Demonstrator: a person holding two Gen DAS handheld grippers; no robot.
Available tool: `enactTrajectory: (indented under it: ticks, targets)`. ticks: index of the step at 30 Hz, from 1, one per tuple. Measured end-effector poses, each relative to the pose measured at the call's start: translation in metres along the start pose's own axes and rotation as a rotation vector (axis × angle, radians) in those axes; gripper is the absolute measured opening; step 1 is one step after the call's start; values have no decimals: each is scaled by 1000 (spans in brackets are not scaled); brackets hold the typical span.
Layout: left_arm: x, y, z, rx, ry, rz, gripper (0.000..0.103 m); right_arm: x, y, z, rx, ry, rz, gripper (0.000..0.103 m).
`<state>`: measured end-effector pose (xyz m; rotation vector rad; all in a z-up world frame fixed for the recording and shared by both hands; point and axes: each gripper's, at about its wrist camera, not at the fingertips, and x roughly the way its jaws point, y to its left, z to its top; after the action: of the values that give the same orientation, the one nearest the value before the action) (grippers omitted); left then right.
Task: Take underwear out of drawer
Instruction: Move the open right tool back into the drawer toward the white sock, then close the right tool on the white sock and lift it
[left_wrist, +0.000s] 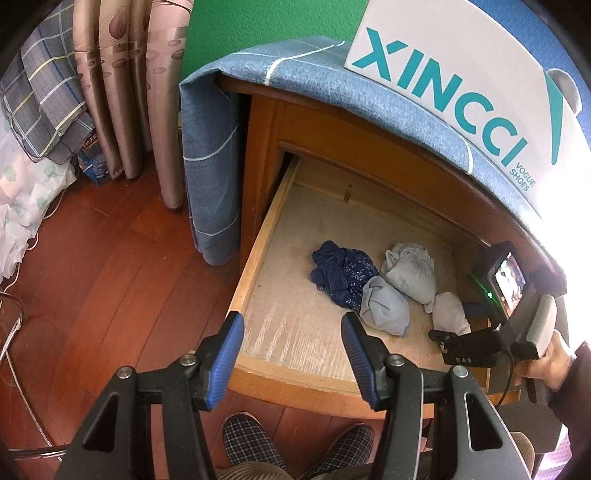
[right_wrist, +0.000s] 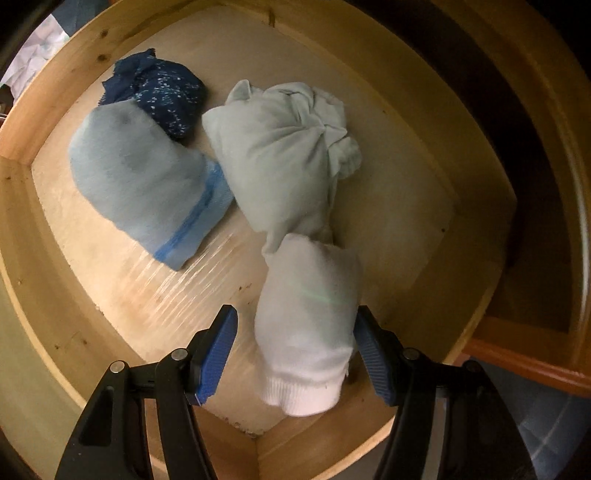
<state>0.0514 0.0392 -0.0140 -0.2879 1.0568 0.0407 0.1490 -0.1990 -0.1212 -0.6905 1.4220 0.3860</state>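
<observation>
Inside the open drawer (right_wrist: 29, 206), the right gripper (right_wrist: 295, 350) straddles a white bundle (right_wrist: 310, 325), its jaws released: one pad sits just beside the bundle's right flank, the other stands apart on the left. Beyond the jaws lie a pale grey bundle (right_wrist: 280, 158), a light blue bundle (right_wrist: 147, 192) and a crumpled navy piece (right_wrist: 162, 92), all touching or nearly so. The left gripper (left_wrist: 291, 354) hangs over the drawer's front edge, jaws released and empty. The risk: the white bundle's ribbed cuff suggests a sock, so closing here may lift the wrong item; a shallow pinch could also let the soft roll slip or unravel.
</observation>
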Motion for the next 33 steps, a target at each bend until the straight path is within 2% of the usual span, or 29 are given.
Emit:
enactTrajectory:
  ticks: [8,12,16,19,23,25,28,33]
  targets:
    - [2,-1,0,5,7,2,56,18,-22,2,48,19,58,62]
    - [4,-2,0,9,11,6,56,15,-28,-1,60,27,77,49]
    - [4,-4,0,15,11,11,56,11,-31,-9,80,43,103,45]
    - [6,-4,0,18,16,13,56,0,-31,-12,54,36,50,45]
    - [7,-3,-1,22,21,17,56,-20,-26,-19,66,19,55,44]
    - [8,-3,0,19,31,14,56,-26,-25,-26,93,41,94,44]
    - [10,-6,-2,41,41,15,56,-40,-18,-42,109,0,86,44]
    - [10,-15,-4,83,38,10,56,-70,-29,-67,254,-89,107,44]
